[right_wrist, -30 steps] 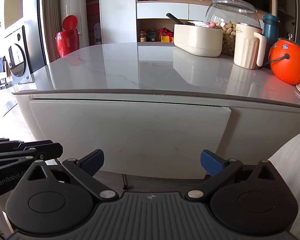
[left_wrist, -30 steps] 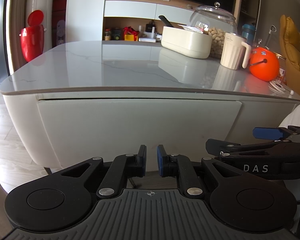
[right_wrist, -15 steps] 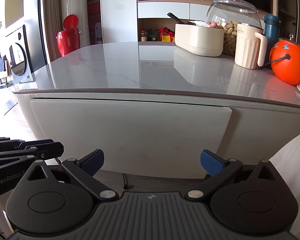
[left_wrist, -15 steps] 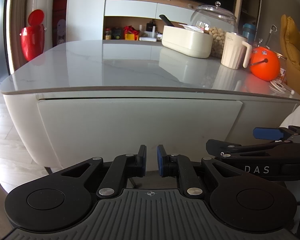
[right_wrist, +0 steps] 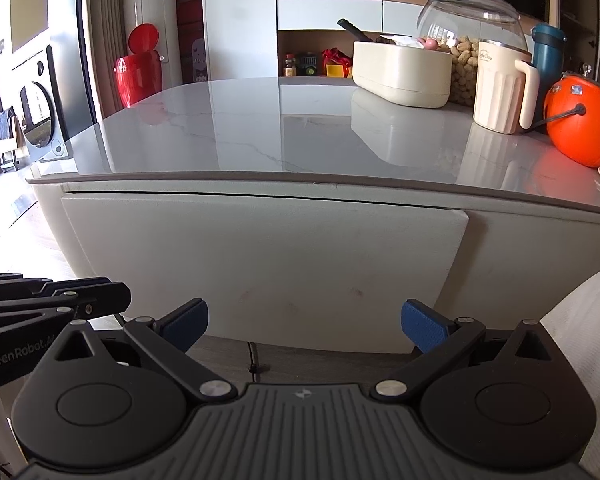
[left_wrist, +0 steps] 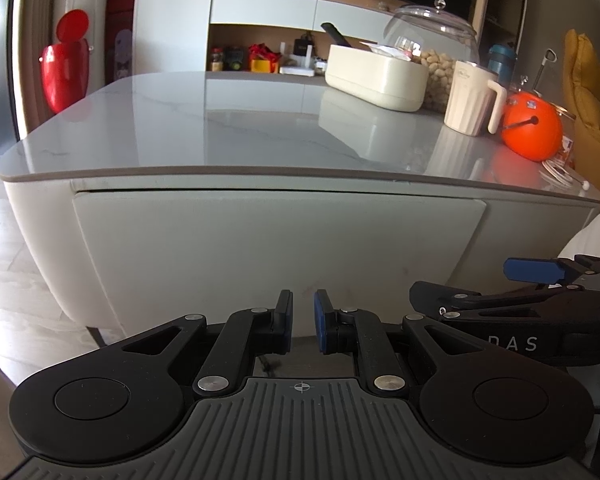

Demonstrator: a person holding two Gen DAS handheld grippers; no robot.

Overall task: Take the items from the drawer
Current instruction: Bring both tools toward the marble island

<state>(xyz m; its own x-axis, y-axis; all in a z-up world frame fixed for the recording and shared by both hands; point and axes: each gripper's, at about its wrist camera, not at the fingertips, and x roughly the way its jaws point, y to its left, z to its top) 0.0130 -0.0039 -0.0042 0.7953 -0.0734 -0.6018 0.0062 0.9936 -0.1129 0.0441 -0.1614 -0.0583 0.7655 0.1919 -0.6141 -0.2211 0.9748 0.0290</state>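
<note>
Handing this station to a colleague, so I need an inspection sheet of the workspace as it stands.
Surface: glossy grey marble tabletop, near half bare.
Job's things: drawer front under the top is closed; no handle visible; contents unseen.
Clutter: cream oblong container, glass jar of peanuts, cream ribbed pitcher, teal bottle and orange round pot grouped at the far right.
Grippers: left gripper nearly closed, narrow gap, nothing between the pads; right gripper wide open, empty. Both in front of the drawer, not touching it.
Cables: a thin dark cord on the floor below the drawer.
Surroundings: red bin, shelving behind, yellow chair.
</note>
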